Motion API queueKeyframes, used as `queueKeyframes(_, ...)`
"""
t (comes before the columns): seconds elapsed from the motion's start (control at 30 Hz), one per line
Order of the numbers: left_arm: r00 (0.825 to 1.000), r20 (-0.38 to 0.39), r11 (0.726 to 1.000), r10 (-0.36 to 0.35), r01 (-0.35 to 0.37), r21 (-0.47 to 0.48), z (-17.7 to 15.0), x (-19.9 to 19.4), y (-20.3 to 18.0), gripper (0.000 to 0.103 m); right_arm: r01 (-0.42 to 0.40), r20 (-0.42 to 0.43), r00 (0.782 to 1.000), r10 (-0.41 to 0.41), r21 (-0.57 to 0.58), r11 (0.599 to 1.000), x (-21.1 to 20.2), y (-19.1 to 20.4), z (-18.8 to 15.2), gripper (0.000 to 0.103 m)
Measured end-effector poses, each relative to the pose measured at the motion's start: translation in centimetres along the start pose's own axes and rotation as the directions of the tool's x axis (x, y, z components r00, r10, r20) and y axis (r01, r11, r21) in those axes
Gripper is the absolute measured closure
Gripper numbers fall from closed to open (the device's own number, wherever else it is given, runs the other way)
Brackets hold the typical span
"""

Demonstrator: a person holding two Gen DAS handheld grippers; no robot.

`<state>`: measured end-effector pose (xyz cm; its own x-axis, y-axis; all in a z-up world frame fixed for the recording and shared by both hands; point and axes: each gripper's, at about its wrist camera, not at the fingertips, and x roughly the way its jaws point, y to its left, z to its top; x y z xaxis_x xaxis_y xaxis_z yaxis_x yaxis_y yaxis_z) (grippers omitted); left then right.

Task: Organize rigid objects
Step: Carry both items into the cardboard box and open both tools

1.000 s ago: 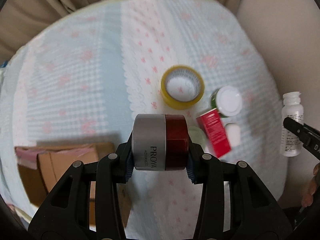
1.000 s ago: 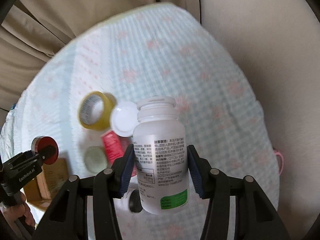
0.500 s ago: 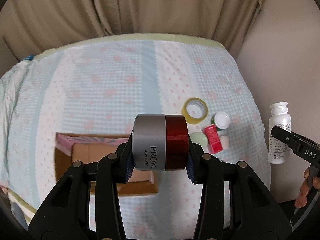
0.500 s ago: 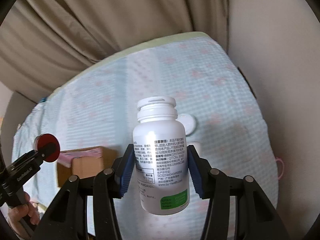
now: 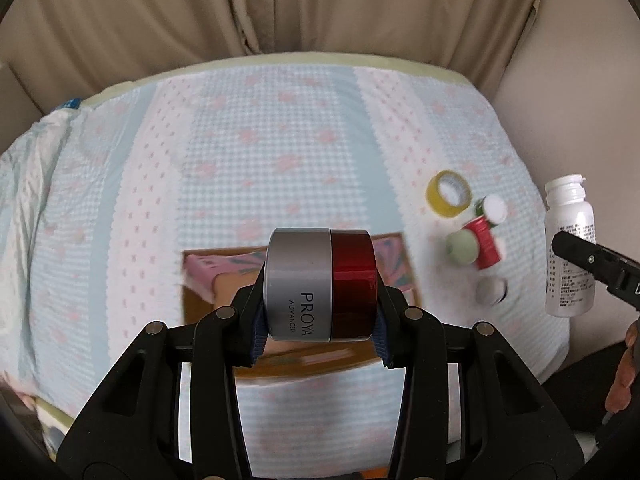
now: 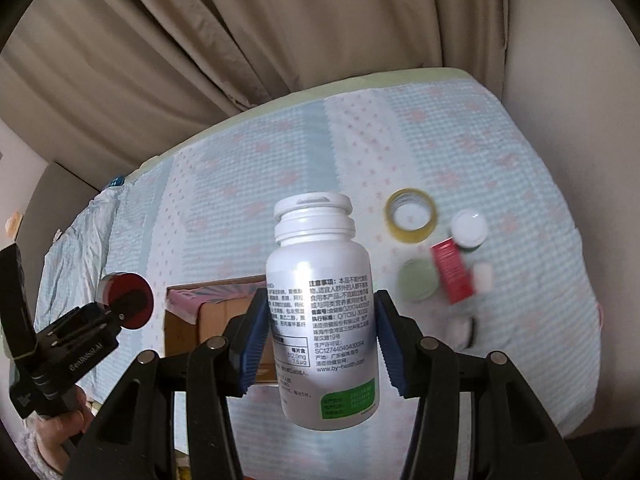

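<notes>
My left gripper (image 5: 320,334) is shut on a silver and red PROYA jar (image 5: 322,284), held in the air over an open cardboard box (image 5: 200,300) on the bed. The jar also shows at the left of the right wrist view (image 6: 128,306). My right gripper (image 6: 322,344) is shut on a white pill bottle (image 6: 320,308), held upright above the bed; the bottle also shows at the right edge of the left wrist view (image 5: 568,244). The box (image 6: 188,320) lies behind and left of the bottle.
On the right of the bed lie a yellow tape roll (image 5: 448,194), a white-capped green jar (image 5: 494,208), a red tube (image 5: 484,242), a pale green lid (image 5: 462,246) and a small round item (image 5: 490,290). Beige curtains hang behind; a wall stands at the right.
Both grippers have risen and pulled back from the bed with their loads. The box now sits under the left gripper and the small items lie farther right.
</notes>
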<state>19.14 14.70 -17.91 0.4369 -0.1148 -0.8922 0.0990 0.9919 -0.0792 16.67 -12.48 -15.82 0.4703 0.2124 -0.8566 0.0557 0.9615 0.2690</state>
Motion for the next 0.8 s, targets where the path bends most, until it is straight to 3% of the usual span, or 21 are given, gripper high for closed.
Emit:
queueKeyframes(0.17, 0.998, -0.060, 0.999, -0.008, 0.011, 0.043, -0.8, 2.7, 5.3, 0.065, 0.014, -0.018, 1.000, -0.013, 0.040, 0.999, 2.9, 5.0, -1.3, 0.056)
queueKeyframes(0.4, 0.989, -0.148, 0.995, -0.006, 0.021, 0.099, -1.6, 8.0, 9.5, 0.065, 0.030, -0.078, 0.997, -0.028, 0.033, 0.999, 7.9, 10.4, -2.4, 0.056)
queueKeyframes(0.53, 0.979, -0.202, 0.994, -0.006, 0.028, 0.106, -2.1, 11.3, 10.0, 0.065, 0.032, -0.155, 0.988, -0.028, 0.022, 0.999, 12.1, 12.0, -3.0, 0.056)
queueKeyframes(0.8, 0.945, -0.324, 0.974, 0.035, 0.041, 0.225, -4.7, 18.7, 7.4, 0.065, 0.048, -0.318, 0.948, -0.026, 0.063, 0.997, 21.4, 11.1, -5.3, 0.056)
